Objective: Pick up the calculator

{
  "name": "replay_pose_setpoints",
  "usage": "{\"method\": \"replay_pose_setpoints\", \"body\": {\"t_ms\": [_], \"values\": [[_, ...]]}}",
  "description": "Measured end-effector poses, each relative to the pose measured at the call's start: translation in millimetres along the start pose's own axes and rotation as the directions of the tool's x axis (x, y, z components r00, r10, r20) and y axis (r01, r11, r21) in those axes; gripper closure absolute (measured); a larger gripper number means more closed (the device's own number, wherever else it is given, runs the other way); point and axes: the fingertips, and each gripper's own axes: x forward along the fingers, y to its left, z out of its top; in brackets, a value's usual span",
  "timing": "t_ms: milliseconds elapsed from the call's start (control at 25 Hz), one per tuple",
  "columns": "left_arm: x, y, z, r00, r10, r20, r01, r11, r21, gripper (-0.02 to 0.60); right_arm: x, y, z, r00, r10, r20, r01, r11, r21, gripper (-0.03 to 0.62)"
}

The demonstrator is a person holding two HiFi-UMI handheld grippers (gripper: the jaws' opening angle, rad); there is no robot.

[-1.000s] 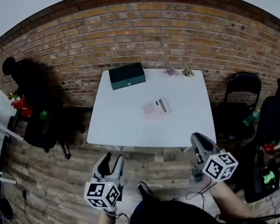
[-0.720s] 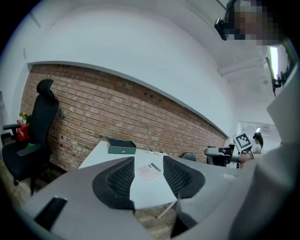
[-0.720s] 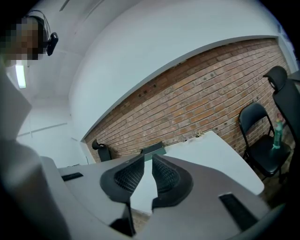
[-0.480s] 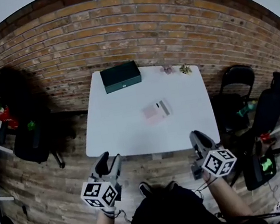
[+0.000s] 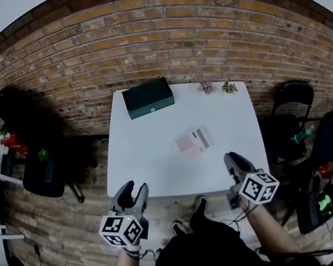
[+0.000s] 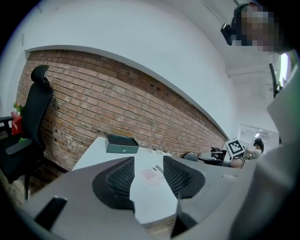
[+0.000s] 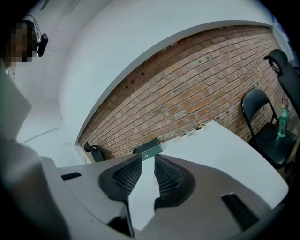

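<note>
Calculator (image 5: 193,140) flat at middle of table (image 5: 142,139), well apart from near left gripper (image 5: 135,190), wide and empty, and right gripper (image 5: 235,161), narrower, empty, jaws just opening; likely to skid away under a scraping jaw.

An office-like room: brick wall (image 5: 156,30), white table (image 5: 150,150), black office chair (image 5: 40,175) beside it.

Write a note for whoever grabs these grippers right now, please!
Left gripper: open, empty, by the near edge of the table.
Right gripper: jaws have just been opening, nothing between them, also by the near edge.
Calculator: lying flat in the middle of the table, untouched; green box at the far edge.
Done: nothing yet.
Left: reach in, close on the calculator, lift it.
</note>
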Motion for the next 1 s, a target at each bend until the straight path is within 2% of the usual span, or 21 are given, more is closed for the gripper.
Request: {"method": "replay_pose_setpoints", "body": {"t_ms": [200, 480, 720, 880, 1000], "values": [[37.5, 2.4, 16.9, 0.999, 0.052, -0.013, -0.052, 0.997, 0.06, 0.393, 43.8, -20.6, 5.1, 0.999, 0.032, -0.043, -0.031, 0.999, 0.023, 0.505], [90.9, -1.7, 27.2, 0.994, 0.104, -0.036, -0.101, 0.991, 0.087, 0.393, 82.8, -62.8, 1.2, 0.991, 0.052, -0.12, -0.046, 0.998, 0.05, 0.496], [130.9, -7.8, 25.5, 0.994, 0.074, -0.078, -0.064, 0.991, 0.116, 0.393, 105.9, -85.1, -13.0, 0.985, 0.045, -0.169, -0.033, 0.997, 0.072, 0.473], [157.0, 3.9, 16.7, 0.991, 0.039, -0.129, -0.023, 0.992, 0.124, 0.391, 123.8, -97.8, -24.4, 0.981, 0.027, -0.191, -0.019, 0.999, 0.042, 0.469], [175.7, 12.3, 11.1, 0.986, 0.001, -0.166, 0.018, 0.993, 0.116, 0.392, 136.8, -105.9, -31.0, 0.978, 0.012, -0.206, 0.0, 0.998, 0.056, 0.459]]}}
